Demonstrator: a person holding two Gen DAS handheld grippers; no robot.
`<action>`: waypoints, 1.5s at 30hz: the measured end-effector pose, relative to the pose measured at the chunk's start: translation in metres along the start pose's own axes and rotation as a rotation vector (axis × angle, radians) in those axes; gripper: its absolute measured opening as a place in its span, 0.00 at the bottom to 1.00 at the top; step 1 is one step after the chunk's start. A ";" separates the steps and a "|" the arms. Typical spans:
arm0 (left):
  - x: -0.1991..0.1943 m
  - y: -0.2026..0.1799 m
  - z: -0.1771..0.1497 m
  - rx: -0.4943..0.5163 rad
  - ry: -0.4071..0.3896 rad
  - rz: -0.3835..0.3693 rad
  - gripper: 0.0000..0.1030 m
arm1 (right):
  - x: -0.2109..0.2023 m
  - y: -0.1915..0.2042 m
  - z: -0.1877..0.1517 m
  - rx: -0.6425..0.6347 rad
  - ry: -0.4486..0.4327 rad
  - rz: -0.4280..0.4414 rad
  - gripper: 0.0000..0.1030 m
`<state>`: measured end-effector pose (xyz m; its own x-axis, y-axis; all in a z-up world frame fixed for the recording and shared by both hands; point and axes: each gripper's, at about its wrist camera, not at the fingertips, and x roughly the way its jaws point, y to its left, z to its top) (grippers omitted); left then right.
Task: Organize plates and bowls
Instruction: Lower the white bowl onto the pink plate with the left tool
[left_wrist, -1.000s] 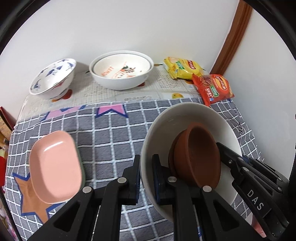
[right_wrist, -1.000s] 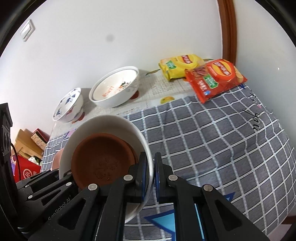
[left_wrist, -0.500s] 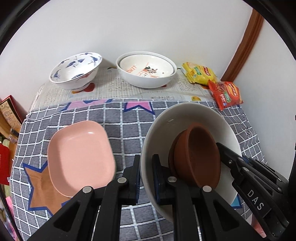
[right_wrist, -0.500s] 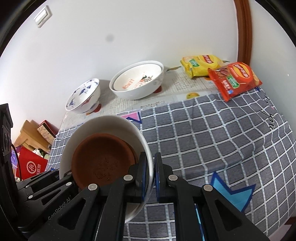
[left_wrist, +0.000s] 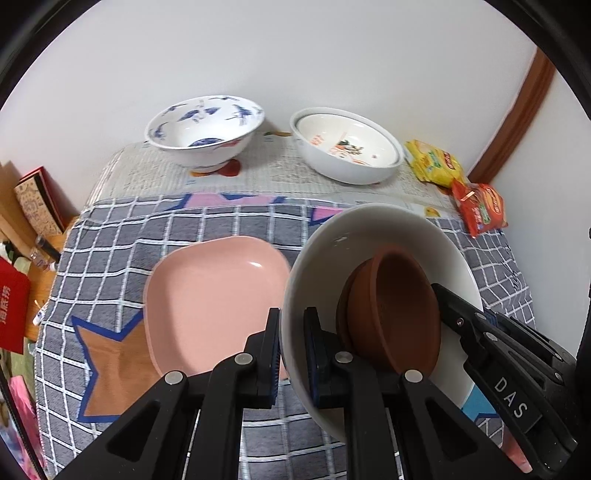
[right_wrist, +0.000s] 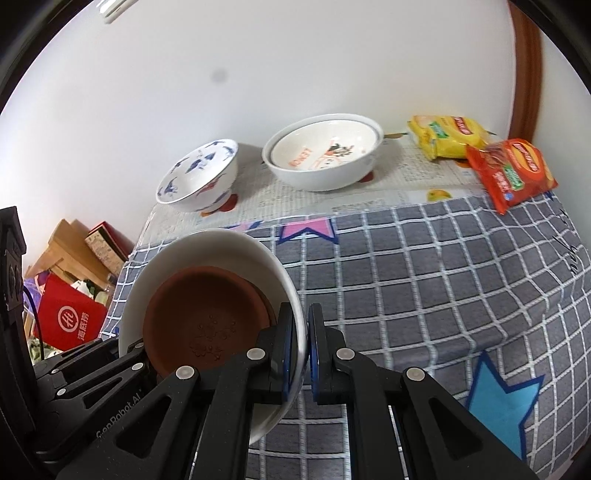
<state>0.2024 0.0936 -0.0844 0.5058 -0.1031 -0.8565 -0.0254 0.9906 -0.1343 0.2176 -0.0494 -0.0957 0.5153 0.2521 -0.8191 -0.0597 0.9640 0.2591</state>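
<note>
The left gripper (left_wrist: 291, 350) and right gripper (right_wrist: 301, 349) each pinch the white bowl's (left_wrist: 369, 236) rim, nearly closed. Inside it sits 1 brown dish (right_wrist: 203, 321); a pink plate (left_wrist: 210, 302) lies left of the left gripper.

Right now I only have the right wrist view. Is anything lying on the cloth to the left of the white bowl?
Observer: Yes. A pink dish lies on the cloth beside the white bowl. The bowl hides it from your view.
Operator: Does the left gripper have the bowl?
Observer: Yes. The left gripper is shut on the bowl's rim, with one finger inside and one outside.
</note>
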 end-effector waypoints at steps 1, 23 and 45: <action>0.000 0.006 0.000 -0.007 0.001 0.004 0.11 | 0.003 0.005 0.001 -0.006 0.003 0.004 0.08; 0.053 0.095 -0.004 -0.139 0.076 0.046 0.11 | 0.087 0.077 -0.004 -0.136 0.114 0.047 0.08; 0.069 0.105 -0.006 -0.161 0.110 0.001 0.14 | 0.096 0.079 -0.001 -0.205 0.104 0.047 0.12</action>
<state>0.2297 0.1901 -0.1607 0.4087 -0.1197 -0.9048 -0.1680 0.9646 -0.2035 0.2618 0.0505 -0.1541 0.4172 0.2944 -0.8598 -0.2598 0.9452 0.1976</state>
